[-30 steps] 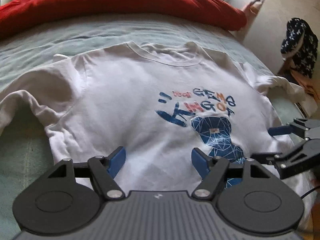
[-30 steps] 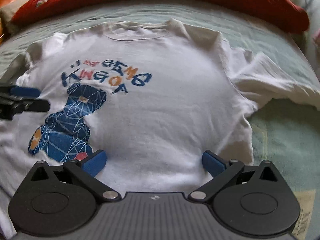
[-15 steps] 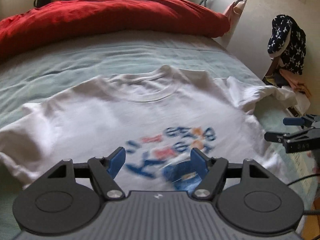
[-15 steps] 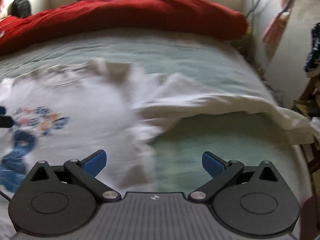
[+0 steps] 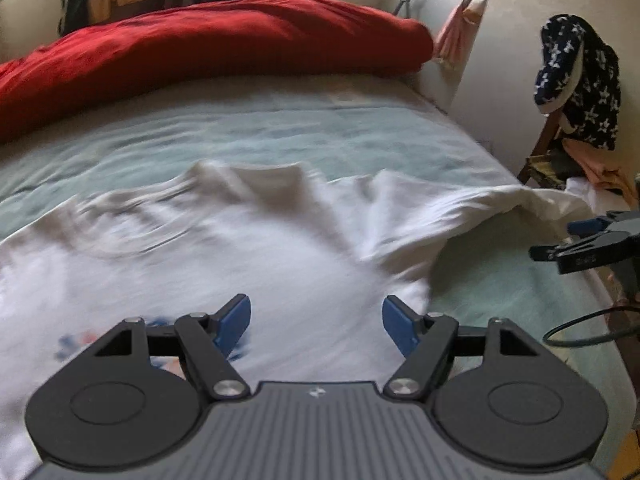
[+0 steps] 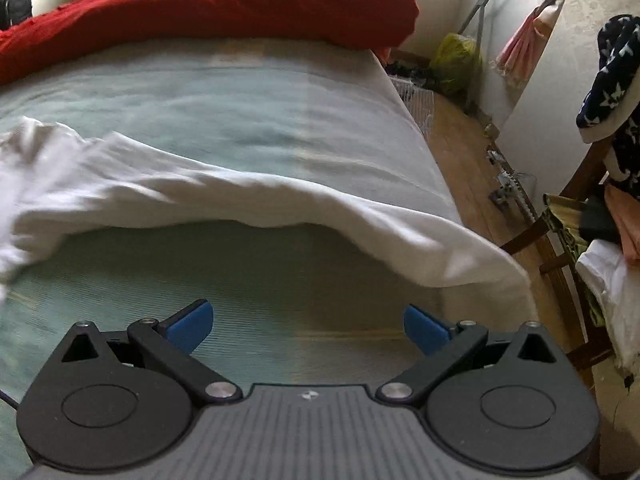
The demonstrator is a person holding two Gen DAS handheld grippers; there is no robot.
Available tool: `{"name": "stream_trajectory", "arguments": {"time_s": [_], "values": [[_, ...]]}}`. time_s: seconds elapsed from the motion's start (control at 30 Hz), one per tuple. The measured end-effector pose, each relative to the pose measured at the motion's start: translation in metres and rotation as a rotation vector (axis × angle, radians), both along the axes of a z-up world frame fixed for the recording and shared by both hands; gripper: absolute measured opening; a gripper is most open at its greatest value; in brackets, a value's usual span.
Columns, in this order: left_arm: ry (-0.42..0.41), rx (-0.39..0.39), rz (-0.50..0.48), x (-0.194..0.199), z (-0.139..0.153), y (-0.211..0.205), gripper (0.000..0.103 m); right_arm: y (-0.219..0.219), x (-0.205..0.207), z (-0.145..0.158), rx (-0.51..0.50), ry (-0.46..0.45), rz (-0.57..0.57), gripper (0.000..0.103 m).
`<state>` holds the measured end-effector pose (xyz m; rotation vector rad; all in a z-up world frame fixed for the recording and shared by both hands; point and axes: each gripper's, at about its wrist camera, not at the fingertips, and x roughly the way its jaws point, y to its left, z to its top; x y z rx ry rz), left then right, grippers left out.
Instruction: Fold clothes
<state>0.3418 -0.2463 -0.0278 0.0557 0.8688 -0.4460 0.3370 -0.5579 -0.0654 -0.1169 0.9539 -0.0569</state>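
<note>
In the left wrist view, the left gripper [image 5: 316, 322] is seen with its blue-padded jaws held well apart and nothing between them; it is poised over the body of the white T-shirt [image 5: 260, 256], near the garment's right-hand edge. A scrap of the blue and orange print [image 5: 76, 342] is visible just left of the near jaw, though it is too blurred for the lettering to be read.

The T-shirt is spread face up on the pale green bed sheet [image 5: 320, 132], its neckline [image 5: 248, 176] pointing away from the cameras. One long sleeve [image 6: 280, 204] is stretched out to the right across the sheet, its end reaching the bed's right edge.

The right gripper [image 6: 308, 322] is shown in its own view over bare sheet, on the near side of that sleeve, with its jaws likewise spread wide and empty. It is also caught at the right margin of the left wrist view [image 5: 592, 240], beside the sleeve's end.

Farther off, a red duvet [image 5: 208, 48] is bunched along the head of the bed. To the right of the bed, a wooden chair [image 6: 560, 220] is draped with a dark star-patterned garment [image 5: 576, 80] and what appear to be other clothes.
</note>
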Motion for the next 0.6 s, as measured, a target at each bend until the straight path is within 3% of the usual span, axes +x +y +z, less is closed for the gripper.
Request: {"name": "stream_trajectory", "arguments": {"time_s": [0.23,0.6], "values": [[-0.007,0.028,-0.02,0.003,-0.002,-0.048,0.073,-0.045,0.021,-0.005,-0.028,-0.026,0.033,0.103],[-0.001,0.067,-0.004,0.008,0.003,-0.058,0.073,-0.07,0.093,-0.002,-0.014,-0.084,0.081,0.103]]}}
